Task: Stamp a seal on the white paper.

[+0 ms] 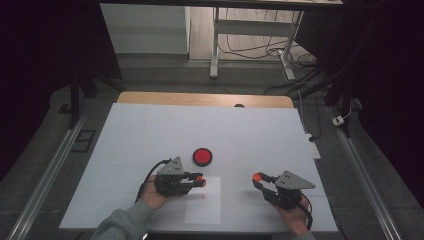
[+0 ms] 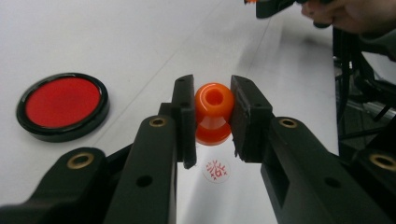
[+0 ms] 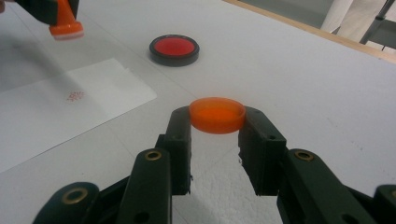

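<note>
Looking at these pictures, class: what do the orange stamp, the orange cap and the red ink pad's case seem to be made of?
Orange stamp: probably moulded plastic, smooth and glossy with highlights on its knob.
Orange cap: likely thin plastic, slightly translucent, since light glows through its wall.
Ink pad's case: shiny black, plastic or lacquered metal; its red pad looks matte, perhaps felt.

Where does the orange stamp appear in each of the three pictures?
High view: orange stamp at the left claw's tip, just left of centre.
Left gripper view: centre, clamped between the jaws.
Right gripper view: top left corner.
Shared landmark: the red ink pad.
</note>
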The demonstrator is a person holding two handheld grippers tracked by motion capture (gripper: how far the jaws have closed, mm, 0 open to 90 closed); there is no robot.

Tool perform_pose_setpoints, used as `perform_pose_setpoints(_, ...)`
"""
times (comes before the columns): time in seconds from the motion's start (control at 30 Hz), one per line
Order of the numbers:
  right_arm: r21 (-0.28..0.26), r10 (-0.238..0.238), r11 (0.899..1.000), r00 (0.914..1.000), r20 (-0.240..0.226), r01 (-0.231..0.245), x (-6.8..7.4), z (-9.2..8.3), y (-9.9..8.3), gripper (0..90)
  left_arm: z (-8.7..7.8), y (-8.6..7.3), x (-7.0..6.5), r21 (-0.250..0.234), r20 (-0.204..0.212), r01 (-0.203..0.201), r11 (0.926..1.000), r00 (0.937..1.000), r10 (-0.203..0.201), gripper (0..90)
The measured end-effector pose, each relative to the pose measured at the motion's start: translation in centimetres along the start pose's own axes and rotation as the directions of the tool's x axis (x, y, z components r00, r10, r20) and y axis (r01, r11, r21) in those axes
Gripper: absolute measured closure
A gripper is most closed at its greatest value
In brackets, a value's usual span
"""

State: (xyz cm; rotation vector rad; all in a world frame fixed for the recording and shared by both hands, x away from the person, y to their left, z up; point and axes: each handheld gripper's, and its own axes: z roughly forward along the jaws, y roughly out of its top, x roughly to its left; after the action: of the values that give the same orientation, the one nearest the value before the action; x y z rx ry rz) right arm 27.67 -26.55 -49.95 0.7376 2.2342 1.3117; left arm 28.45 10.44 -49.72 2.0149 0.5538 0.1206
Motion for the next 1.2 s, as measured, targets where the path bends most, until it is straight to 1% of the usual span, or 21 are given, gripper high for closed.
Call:
perform_pose_setpoints(0.3, -0.004, 0.008, 1.0, 1.0, 0.004, -0.008, 0.0, 0.1, 0.0, 64.6, -1.1, 0.6, 0.3, -0.031, 0.016, 0.03, 0.9991, 0.9994, -0.029, 72.7)
perform_pose_setpoints(0.6, 0.002, 0.005, 1.0, 0.9999, 0.011, -0.005, 0.0, 0.0, 0.0, 64.6, -3.4, 1.0, 0.6, -0.087, 0.01, 0.067, 0.9939, 0.9977, -0.067, 72.7)
perform_pose_setpoints(0.7, 0.001, 0.007, 1.0, 1.0, 0.005, -0.007, -0.1, 0.0, 0.0, 64.6, -4.1, 1.0, 0.8, -0.101, 0.004, 0.079, 0.9917, 0.9968, -0.079, 72.6)
perform_pose_setpoints(0.8, -0.002, 0.006, 1.0, 1.0, 0.006, -0.006, -0.1, 0.0, 0.0, 64.6, -4.6, 1.0, 1.0, -0.11, -0.002, 0.083, 0.9904, 0.9965, -0.084, 72.6)
perform_pose_setpoints(0.97, -0.001, 0.008, 1.0, 0.9999, 0.007, -0.008, -0.2, 0.0, 0.0, 64.6, -4.9, 1.0, 1.2, -0.119, -0.004, 0.091, 0.9888, 0.9958, -0.092, 72.6)
perform_pose_setpoints(1.2, -0.002, 0.008, 1.0, 1.0, 0.005, -0.008, -0.1, 0.0, 0.0, 64.6, -4.7, 1.0, 1.3, -0.106, -0.005, 0.093, 0.99, 0.9955, -0.095, 72.6)
